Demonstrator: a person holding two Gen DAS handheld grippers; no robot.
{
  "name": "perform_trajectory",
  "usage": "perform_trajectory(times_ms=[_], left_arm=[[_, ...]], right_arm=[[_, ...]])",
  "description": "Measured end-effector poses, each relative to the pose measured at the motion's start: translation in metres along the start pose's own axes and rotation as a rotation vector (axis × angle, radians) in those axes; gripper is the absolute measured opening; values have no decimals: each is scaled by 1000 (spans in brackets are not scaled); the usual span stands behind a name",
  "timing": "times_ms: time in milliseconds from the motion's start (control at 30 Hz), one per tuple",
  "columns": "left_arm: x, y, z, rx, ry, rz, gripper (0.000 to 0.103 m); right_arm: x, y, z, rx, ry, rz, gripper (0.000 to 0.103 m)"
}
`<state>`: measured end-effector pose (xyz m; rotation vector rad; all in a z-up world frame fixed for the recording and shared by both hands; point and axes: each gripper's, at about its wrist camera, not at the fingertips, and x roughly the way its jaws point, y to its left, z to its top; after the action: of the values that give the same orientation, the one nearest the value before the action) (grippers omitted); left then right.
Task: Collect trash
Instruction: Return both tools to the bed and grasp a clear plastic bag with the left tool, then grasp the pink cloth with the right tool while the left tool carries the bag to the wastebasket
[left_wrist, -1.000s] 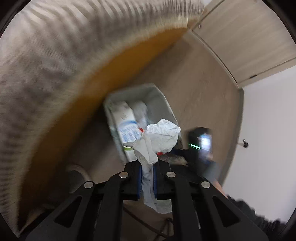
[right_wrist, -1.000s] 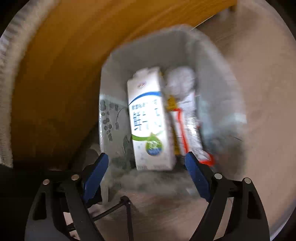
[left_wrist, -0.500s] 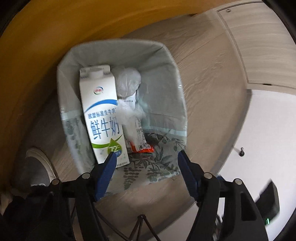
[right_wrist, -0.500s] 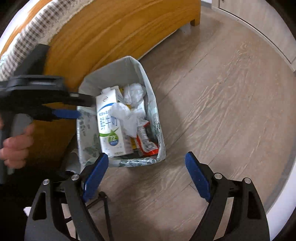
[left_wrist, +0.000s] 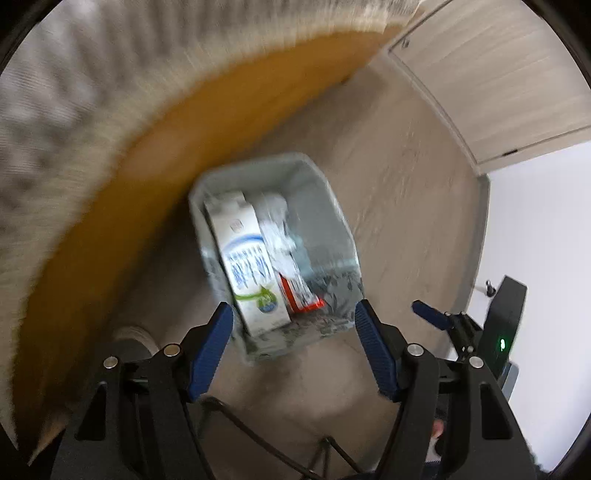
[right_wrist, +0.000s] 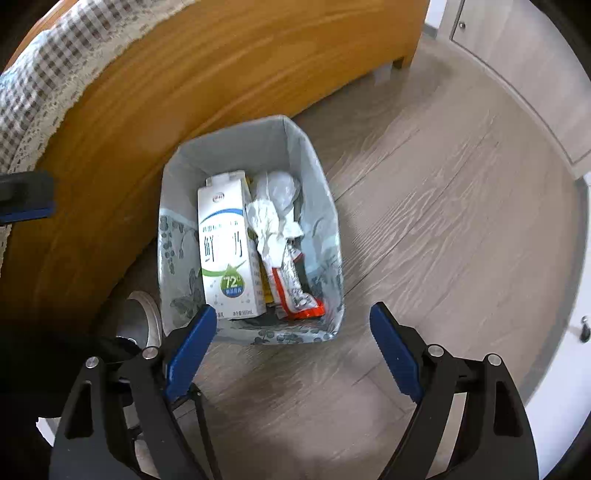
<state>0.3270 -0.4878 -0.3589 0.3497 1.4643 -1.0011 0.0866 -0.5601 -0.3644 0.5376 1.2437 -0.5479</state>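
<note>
White crumpled tissue, earlier clamped, is now dropped in the bin; left gripper and right gripper are held wide, empty.

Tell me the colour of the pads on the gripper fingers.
Blue, on black fingers. The right wrist view shows it best, being sharp.

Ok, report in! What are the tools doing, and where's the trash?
Left tool open, empty. Right tool open, empty. Crumpled paper in the bin beside the milk carton. Nothing in the way.
</note>
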Motion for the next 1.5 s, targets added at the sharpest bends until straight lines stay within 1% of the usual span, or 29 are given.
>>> perform_trajectory(times_ms=[100,133,167,233,300,333,367,433,500,567,633,700,800,833,900,933,1000,1067,1100,1133,1167,1200,1267,1300,1333,1367,1400,1433,1500], left_arm=[[-57,12,-15,-34,-134,-17,66],[-85,21,-24,-56,-200,-23,66],[-101,26,-28,-68,-239,-21,66],[-148,43,-45,-92,-341,-4,66],[-181,58,-58,-109,-414,9,66],[-207,74,-69,-129,-468,26,68],[-221,84,-75,-142,-497,36,68],[-255,114,-95,-186,-575,83,69],[-279,144,-111,-228,-622,134,69],[-294,175,-123,-277,-645,169,70],[-310,213,-135,-343,-661,194,70],[-323,251,-144,-401,-677,215,70],[-354,324,-157,-483,-728,291,70],[-360,342,-159,-505,-734,296,70],[-378,395,-157,-576,-738,290,70],[-386,417,-151,-594,-743,283,70],[-397,446,-138,-604,-746,305,71],[-400,478,-111,-578,-726,340,80],[-399,486,-98,-574,-715,357,87],[-394,502,-76,-568,-702,374,87],[-388,513,-65,-554,-693,368,87],[-380,528,-47,-540,-667,364,87],[-364,548,-29,-555,-631,374,87],[-358,556,-21,-564,-620,372,81],[-351,567,-15,-577,-621,333,62],[-346,572,-12,-578,-619,300,52],[-342,576,-11,-580,-614,269,35],[-341,580,-13,-580,-620,256,31],[-350,575,-23,-544,-678,252,27]], right_arm=[[-27,11,9,-38,-51,-25,81],[-41,19,14,-60,-82,-32,81],[-54,26,18,-79,-111,-33,81],[-73,41,26,-105,-165,-23,81],[-103,66,38,-143,-248,8,81],[-114,77,42,-158,-279,23,81],[-127,92,48,-178,-318,46,81],[-152,129,59,-219,-382,107,81],[-165,160,66,-252,-426,167,81],[-179,198,76,-301,-457,232,81],[-183,236,81,-352,-464,275,81],[-187,265,85,-390,-462,315,81],[-194,310,94,-439,-461,354,81],[-198,326,99,-454,-468,370,81],[-205,347,109,-481,-483,391,81],[-208,356,114,-495,-489,396,81],[-212,382,129,-528,-505,413,81],[-215,409,150,-557,-519,432,81],[-216,416,156,-567,-523,439,81],[-217,427,164,-579,-527,443,81],[-217,447,177,-604,-532,447,81],[-217,457,183,-622,-534,448,81],[-213,485,200,-662,-534,432,81],[-209,502,209,-688,-524,426,81],[-203,521,220,-713,-510,426,81],[-197,536,230,-736,-492,431,81],[-191,550,238,-756,-479,433,81],[-186,562,245,-773,-475,433,81],[-166,604,264,-841,-456,429,81]])
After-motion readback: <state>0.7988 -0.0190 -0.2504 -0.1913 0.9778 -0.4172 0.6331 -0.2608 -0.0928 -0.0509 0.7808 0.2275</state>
